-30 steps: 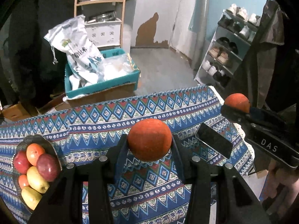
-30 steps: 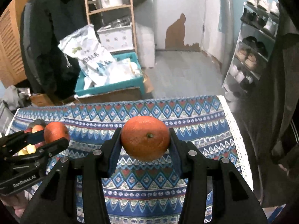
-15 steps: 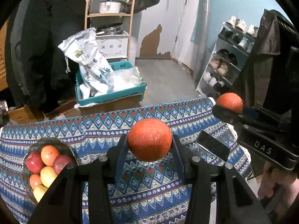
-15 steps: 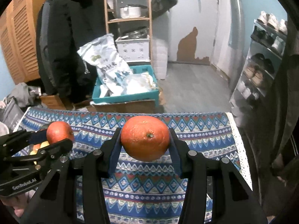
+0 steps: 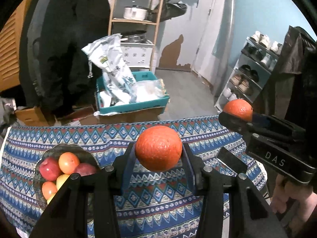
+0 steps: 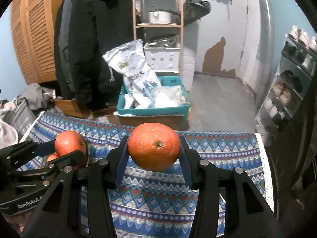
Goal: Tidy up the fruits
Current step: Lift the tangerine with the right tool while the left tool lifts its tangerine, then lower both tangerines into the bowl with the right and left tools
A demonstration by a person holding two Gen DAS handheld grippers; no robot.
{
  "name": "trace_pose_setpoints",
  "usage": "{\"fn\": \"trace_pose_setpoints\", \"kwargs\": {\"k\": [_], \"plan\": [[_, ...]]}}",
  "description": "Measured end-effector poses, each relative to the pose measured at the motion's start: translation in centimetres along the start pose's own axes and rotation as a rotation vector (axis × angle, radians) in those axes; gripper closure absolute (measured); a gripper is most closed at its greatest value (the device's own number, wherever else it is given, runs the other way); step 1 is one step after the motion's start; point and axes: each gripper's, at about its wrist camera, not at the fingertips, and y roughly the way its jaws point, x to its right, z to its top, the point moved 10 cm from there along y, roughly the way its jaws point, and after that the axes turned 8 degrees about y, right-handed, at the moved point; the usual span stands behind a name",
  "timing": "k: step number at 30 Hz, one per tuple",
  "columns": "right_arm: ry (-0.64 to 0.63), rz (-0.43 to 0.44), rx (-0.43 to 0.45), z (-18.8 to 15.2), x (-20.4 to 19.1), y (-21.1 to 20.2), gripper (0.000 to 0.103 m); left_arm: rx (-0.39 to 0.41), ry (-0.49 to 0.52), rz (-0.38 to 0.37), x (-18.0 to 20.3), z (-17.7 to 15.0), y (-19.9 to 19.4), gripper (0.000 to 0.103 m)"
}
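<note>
Fingers [image 5: 126, 170] of the left gripper [image 5: 158, 164] clamped on a rough-skinned orange [image 5: 158, 148], held in the air above the patterned cloth [image 5: 103, 138] over the surface. Fingers [image 6: 185, 166] of the right gripper [image 6: 153, 163] pinched likewise on a second orange [image 6: 154, 146] (stem scar facing the camera), also clear of the cloth. From the left wrist view, right gripper off to the right at about the same height, marked "DAS", its fruit showing above the near finger. Lower left on the cloth, a metal bowl [image 5: 59, 149] with red, orange and yellow fruit [image 5: 59, 167] piled inside, partly hidden by the left gripper's frame. Just right of the left gripper, a dark flat phone-like slab [image 5: 231, 161] lying on the cloth. Beyond the surface's far edge, a teal crate [image 6: 150, 111] on the floor stuffed with white bags [image 6: 136, 71]. Farther back, a wooden shelf [image 6: 158, 25] carrying a pot, a black coat [image 6: 89, 45] hanging left, shoe racks [image 5: 251, 75] at right.
</note>
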Motion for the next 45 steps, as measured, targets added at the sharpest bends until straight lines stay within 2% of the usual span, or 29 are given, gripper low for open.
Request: {"fn": "trace_pose_setpoints", "kwargs": {"k": [12,26,36,45], "plan": [[-0.030,0.084,-0.060,0.0,-6.1,3.5,0.056,-0.018,-0.101,0.068,-6.8,-2.0,-0.9,0.057],[-0.089,0.169,-0.154,-1.5,-13.5,7.7,0.056,-0.071,-0.224,0.130,-14.3,-6.0,-0.8,0.057],[-0.132,0.210,-0.261,-4.4,-17.3,11.2,0.056,-0.147,-0.285,0.139,-17.2,-10.3,0.6,0.057],[-0.148,0.237,-0.364,-7.6,-19.3,13.8,0.056,-0.200,-0.328,0.148,-19.5,-12.2,2.0,0.056]]}}
